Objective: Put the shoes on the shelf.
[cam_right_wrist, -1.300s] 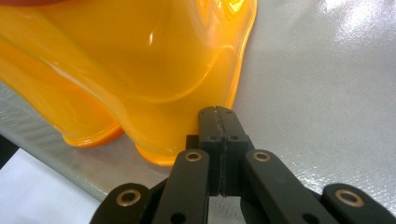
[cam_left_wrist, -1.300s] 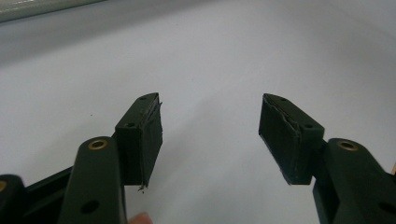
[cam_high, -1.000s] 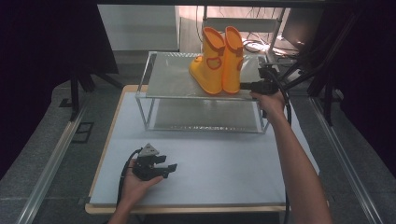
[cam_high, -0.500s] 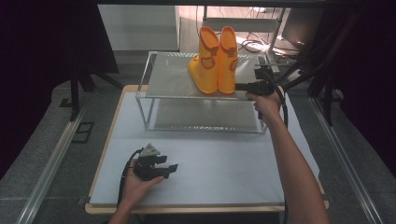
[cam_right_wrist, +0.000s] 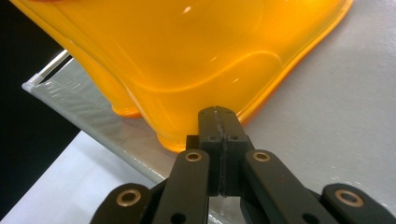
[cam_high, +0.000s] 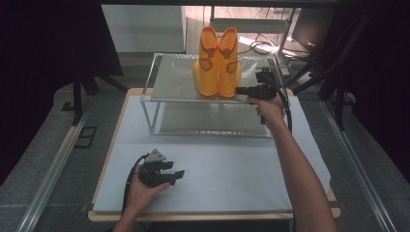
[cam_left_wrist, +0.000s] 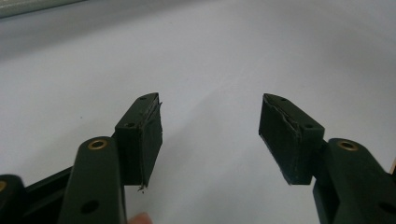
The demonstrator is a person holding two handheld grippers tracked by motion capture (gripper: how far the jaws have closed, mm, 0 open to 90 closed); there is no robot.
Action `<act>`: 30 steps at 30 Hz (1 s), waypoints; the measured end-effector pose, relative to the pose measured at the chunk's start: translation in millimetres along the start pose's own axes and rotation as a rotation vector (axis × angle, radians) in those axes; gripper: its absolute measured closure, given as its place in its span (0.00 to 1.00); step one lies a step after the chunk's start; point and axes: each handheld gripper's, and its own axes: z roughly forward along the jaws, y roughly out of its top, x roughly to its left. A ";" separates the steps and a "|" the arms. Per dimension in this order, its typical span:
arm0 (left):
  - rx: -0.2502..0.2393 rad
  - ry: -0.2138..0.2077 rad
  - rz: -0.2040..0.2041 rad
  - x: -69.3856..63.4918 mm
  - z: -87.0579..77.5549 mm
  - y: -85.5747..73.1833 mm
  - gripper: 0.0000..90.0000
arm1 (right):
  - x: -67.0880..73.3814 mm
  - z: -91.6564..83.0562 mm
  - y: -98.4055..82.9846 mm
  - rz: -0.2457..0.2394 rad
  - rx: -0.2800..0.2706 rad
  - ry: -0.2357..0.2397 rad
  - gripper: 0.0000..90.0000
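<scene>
A pair of orange rubber boots (cam_high: 217, 63) stands upright, side by side, on the top level of a two-tier metal rack (cam_high: 169, 82). My right gripper (cam_high: 238, 90) is shut with nothing between its pads. In the right gripper view, my right gripper (cam_right_wrist: 219, 112) has its closed tip against the lower edge of the nearer boot (cam_right_wrist: 187, 46), at its sole. My left gripper (cam_high: 180, 175) rests low on the white mat (cam_high: 232, 164) near the front left. In the left gripper view, my left gripper (cam_left_wrist: 210, 135) stands open over the bare mat.
The rack's lower level (cam_high: 208, 123) holds nothing. The mat covers a wooden board (cam_high: 212, 216) whose edge runs along the front. Black stands and cables (cam_high: 333, 72) crowd the back right, and a metal rail (cam_high: 53, 169) runs along the left.
The boots have turned and slid left on the top level, from angled to squarely side by side. My right gripper has followed them leftward, staying shut. The left gripper has stayed in place.
</scene>
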 end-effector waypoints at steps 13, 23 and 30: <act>0.003 -0.004 0.001 -1.2 1.4 0.1 0.44 | 3.9 4.8 -1.2 -0.005 -0.004 0.023 1.00; 0.013 -0.006 0.008 -2.3 3.5 0.5 0.44 | 3.6 4.9 -1.0 0.006 -0.003 0.031 1.00; 0.016 -0.007 0.008 -2.8 5.5 0.4 0.44 | 2.5 5.2 -0.6 0.016 -0.008 0.036 1.00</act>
